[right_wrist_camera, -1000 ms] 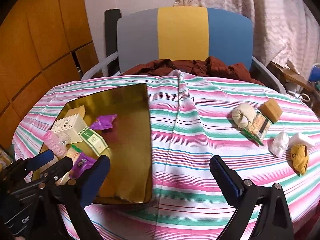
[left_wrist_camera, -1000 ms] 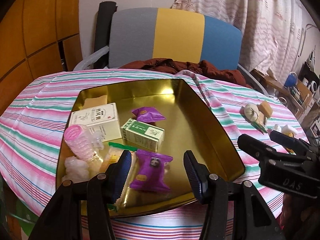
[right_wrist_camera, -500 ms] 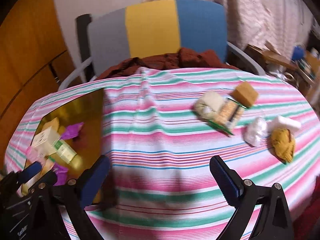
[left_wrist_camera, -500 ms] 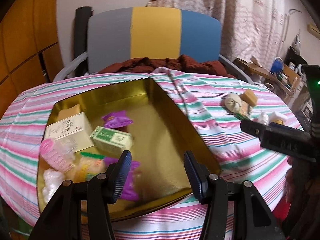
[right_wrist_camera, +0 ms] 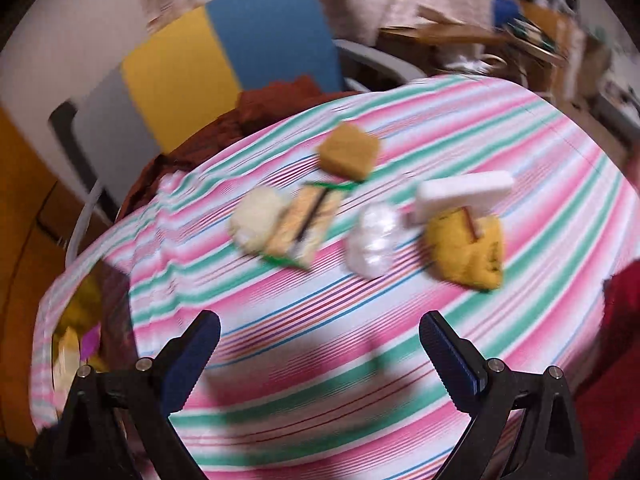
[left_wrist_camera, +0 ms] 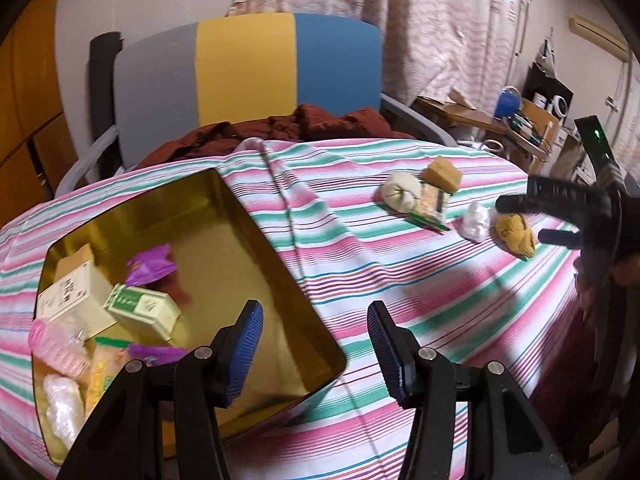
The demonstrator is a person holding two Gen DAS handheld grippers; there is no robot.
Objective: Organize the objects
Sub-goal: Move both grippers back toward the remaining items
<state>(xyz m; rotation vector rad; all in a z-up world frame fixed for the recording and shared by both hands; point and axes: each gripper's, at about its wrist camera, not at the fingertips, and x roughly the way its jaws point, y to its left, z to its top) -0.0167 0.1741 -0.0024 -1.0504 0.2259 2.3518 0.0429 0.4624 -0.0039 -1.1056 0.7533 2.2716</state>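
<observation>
A striped tablecloth (left_wrist_camera: pixel 400 280) covers the table. At its left sits a gold tin (left_wrist_camera: pixel 240 240) holding boxes and purple packets. To the right lie loose snacks (right_wrist_camera: pixel 304 220), close together. Both the left gripper (left_wrist_camera: pixel 316 344) and right gripper (right_wrist_camera: pixel 320 356) hang empty, fingers spread wide.

the left gripper (left_wrist_camera: pixel 316 344) is held with its two blue-padded fingers (left_wrist_camera: pixel 246 350) spread wide apart, and nothing is gripped between them. the right gripper (right_wrist_camera: pixel 320 356) is likewise held wide open and empty, its padded fingers (right_wrist_camera: pixel 450 360) angled outward. in the left wrist view, the right gripper (left_wrist_camera: pixel 560 220) is seen off to the right of the left claw and further forward, with its black fingers parted. that view is blurred.
</observation>
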